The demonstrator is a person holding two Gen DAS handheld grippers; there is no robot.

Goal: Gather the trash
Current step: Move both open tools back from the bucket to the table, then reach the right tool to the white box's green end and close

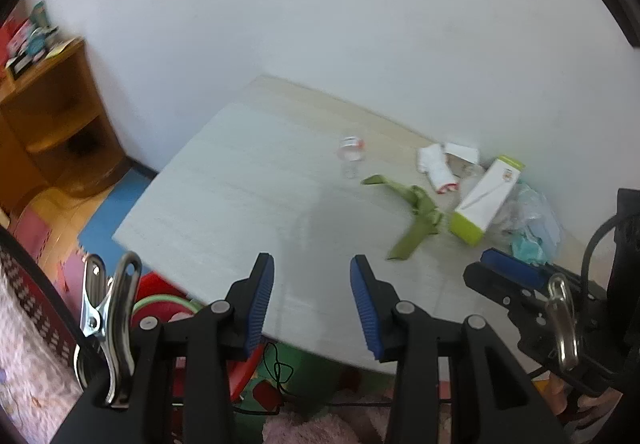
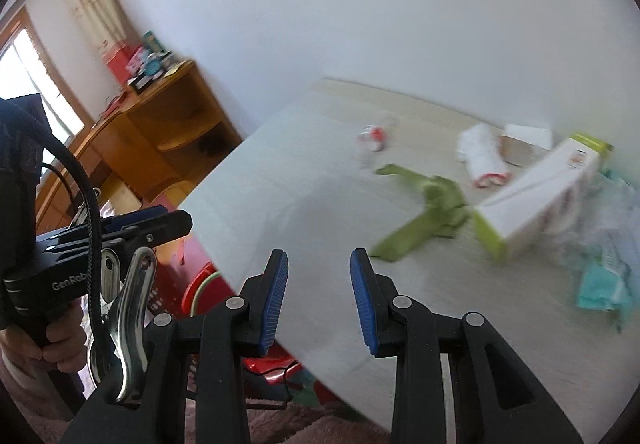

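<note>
Trash lies at the far right of a pale table [image 1: 224,184] [image 2: 288,184]: a green ribbon-like strip [image 1: 416,212] [image 2: 432,204], a white and lime box [image 1: 486,196] [image 2: 536,196], a crumpled white and red wrapper [image 1: 436,168] [image 2: 484,156], a small clear container with a red label [image 1: 351,152] [image 2: 374,138], and a clear bag with teal packets [image 1: 532,220] [image 2: 604,276]. My left gripper [image 1: 312,264] hangs open over the table's near edge, nothing between its blue pads. My right gripper [image 2: 319,260] is open too, short of the green strip.
A wooden corner shelf [image 1: 52,116] [image 2: 168,124] with boxes on top stands left of the table against the white wall. A red container [image 1: 160,308] [image 2: 200,284] sits below the table's near edge. Coloured foam mats [image 1: 112,212] cover the floor.
</note>
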